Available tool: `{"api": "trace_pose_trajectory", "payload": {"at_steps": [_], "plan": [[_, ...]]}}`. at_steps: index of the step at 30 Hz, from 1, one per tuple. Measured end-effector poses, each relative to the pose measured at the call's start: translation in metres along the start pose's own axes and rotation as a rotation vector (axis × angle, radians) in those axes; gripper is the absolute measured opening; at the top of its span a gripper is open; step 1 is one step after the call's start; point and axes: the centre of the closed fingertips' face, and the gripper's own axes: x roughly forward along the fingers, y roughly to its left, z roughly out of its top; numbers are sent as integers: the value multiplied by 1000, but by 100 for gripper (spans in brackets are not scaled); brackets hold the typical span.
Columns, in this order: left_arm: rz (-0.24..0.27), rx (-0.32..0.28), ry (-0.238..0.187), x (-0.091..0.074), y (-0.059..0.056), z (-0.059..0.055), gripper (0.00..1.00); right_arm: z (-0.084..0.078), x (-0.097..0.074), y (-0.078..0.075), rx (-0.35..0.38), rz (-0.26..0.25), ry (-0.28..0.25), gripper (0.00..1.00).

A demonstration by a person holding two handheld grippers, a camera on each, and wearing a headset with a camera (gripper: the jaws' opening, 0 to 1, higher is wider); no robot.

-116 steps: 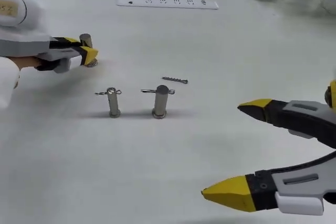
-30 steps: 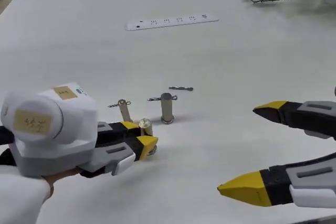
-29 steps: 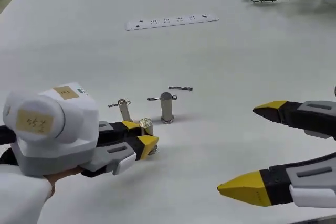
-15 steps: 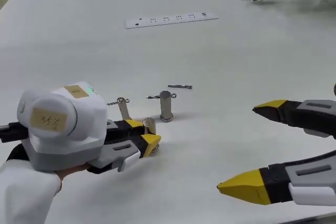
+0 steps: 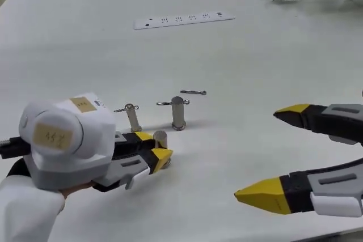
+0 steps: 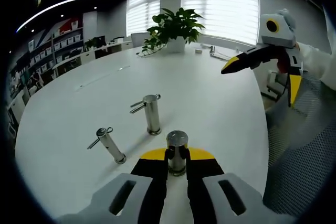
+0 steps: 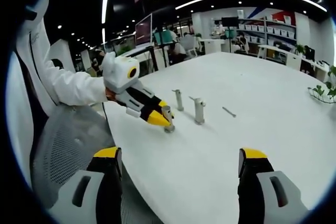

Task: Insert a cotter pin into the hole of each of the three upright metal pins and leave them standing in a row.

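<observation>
Head view puts the left gripper (image 5: 156, 147) low on the left, clenched around a bare metal pin (image 5: 160, 139) that stands upright with its foot at the desk (image 5: 255, 55). Left gripper view shows this pin pinched between the gripper's yellow tips. Beyond it stand two more pins, each with a cotter pin through its head: the left pin (image 5: 133, 118) leans a little, the right pin (image 5: 178, 114) is upright. The bare metal pin sits nearer the person, out of their line. A loose cotter pin (image 5: 193, 92) lies flat just behind the right pin. The right gripper (image 5: 255, 156) hangs well to the right, spread wide and empty. A power strip (image 5: 184, 20) lies farther back.
</observation>
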Motion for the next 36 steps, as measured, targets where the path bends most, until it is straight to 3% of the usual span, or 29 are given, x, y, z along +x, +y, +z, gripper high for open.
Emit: {"api": "trace_pose_trajectory", "payload": {"at_steps": [7,14,15,16,20,21,27,31,36], "plan": [[-8,20,-2,-1,0,-2,10,-1,2,3,4,11,9,90],[-15,-5,0,0,1,-2,11,-2,2,5,1,16,19,90],[-27,-46,8,-1,-1,-4,12,-2,2,5,2,17,21,90],[-42,-90,-1,-2,-3,-2,15,-2,2,5,1,17,23,90],[-35,-46,17,-12,0,-5,33,-3,2,6,2,19,31,90],[-17,-105,44,-16,2,-11,39,-4,2,6,2,20,33,90],[-75,-76,6,-35,-7,-8,68,-8,0,8,-3,31,55,90],[-118,-99,-30,-45,-16,0,93,-12,0,7,-10,41,82,90],[-153,-56,-14,-56,-27,-1,99,-9,0,-8,-32,12,95,86]]}}
